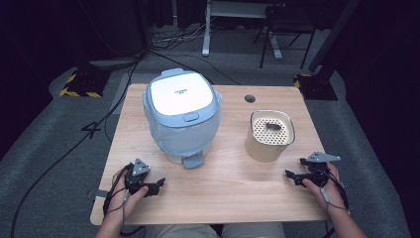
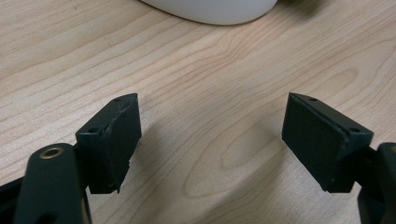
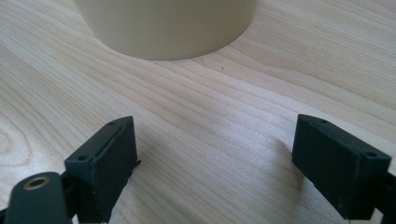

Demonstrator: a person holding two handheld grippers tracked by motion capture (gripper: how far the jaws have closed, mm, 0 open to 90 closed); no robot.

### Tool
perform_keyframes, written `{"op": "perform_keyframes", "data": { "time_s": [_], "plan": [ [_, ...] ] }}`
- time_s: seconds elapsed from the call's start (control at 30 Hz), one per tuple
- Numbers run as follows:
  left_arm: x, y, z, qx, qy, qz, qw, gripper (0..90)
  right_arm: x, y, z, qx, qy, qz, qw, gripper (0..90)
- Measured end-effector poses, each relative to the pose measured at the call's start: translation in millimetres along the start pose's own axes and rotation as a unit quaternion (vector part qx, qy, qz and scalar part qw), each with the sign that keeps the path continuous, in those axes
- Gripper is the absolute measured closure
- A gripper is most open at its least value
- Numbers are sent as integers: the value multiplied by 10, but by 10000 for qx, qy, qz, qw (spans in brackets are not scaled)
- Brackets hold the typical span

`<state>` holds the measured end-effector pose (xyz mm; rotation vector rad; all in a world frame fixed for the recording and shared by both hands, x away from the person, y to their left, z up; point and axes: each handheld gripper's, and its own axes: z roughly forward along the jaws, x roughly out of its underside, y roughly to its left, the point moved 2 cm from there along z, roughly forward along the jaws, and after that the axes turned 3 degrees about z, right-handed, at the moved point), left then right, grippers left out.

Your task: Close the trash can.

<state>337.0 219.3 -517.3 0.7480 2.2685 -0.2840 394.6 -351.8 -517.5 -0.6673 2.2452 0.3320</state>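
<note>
1. The left gripper (image 1: 159,184) sat at about 7 o'clock on the wooden table (image 1: 228,193), near the front edge, with the person's left hand (image 1: 130,194) wrapped around it. Its jaws pointed off toward 3 o'clock-ish.
2. In the left gripper view, the left gripper (image 2: 212,140) had its jaws spread wide with nothing but bare wood grain between them. The pale rounded bottom of the rice cooker (image 2: 210,10) peeked in at 12 o'clock, well apart from the jaws.
3. The rice cooker (image 1: 182,116), white lid and light blue body, stood at about 11 o'clock on the table, lid closed, upright.
4. The beige pot (image 1: 269,135) stood at about 2 o'clock, upright, with a perforated insert visible inside its top.
5. The right gripper (image 1: 292,174) rested at about 4 o'clock, held by the right hand (image 1: 327,187), just beside the pot but not touching it.
6. In the right gripper view, the right gripper (image 3: 215,163) was also wide open and empty, with the pot's (image 3: 166,25) base at 12 o'clock.
</note>
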Motion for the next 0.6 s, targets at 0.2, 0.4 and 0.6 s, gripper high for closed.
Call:
{"op": "perform_keyframes", "data": {
  "time_s": [0.2, 0.4, 0.6],
  "plan": [
    [2, 12, 15, -48, 52, -23, 10000, 165, 0, 0, 0, 0, 1, 3, 10000, 139],
    [3, 19, 18, -41, 73, -63, 9999, 138, 0, 1, 0, -1, 1, 2, 10000, 139],
    [2, 17, 20, -42, 71, -83, 9999, 133, 0, 0, 0, -1, 1, 0, 10000, 139]
  ]
}}
